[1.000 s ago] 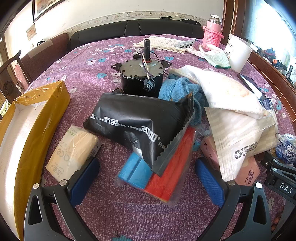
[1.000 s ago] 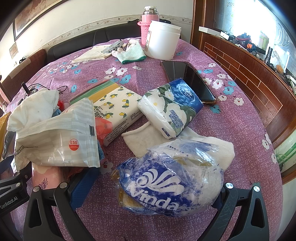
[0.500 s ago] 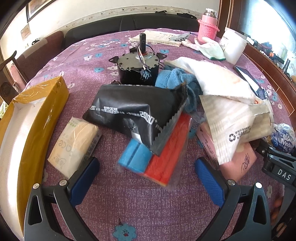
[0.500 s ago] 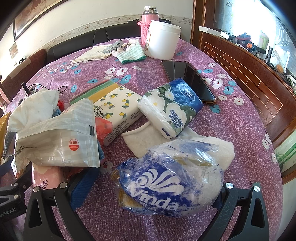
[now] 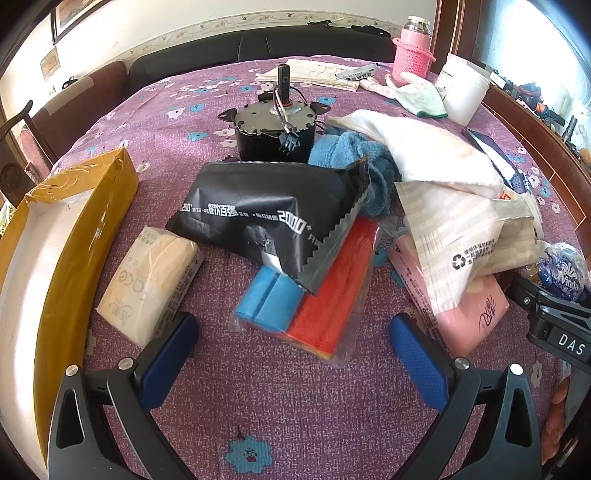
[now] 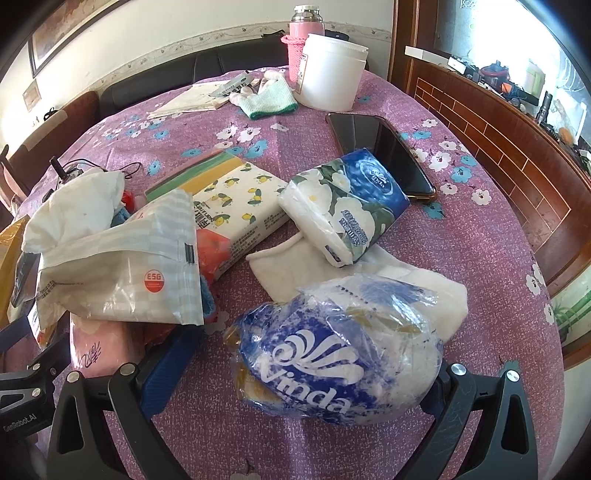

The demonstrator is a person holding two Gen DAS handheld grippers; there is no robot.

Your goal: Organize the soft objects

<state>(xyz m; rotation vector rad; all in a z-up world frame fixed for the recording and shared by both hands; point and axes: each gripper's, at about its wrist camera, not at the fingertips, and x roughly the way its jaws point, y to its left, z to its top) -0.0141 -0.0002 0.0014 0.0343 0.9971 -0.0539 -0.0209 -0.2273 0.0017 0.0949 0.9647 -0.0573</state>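
The left gripper [image 5: 291, 350] hovers spread before the red-and-blue pack [image 5: 314, 295]. The right gripper [image 6: 306, 373], jaws wide, brackets the Vinda tissue bag [image 6: 332, 354]; squeeze centrally, gently, since film slips

Both wrist views look low across the table [image 5: 207, 110] (sharing the central pile).

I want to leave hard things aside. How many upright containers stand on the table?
2. The pink flask stands at the far edge; the white tub stands right beside it, nearer. The pile could hide others.
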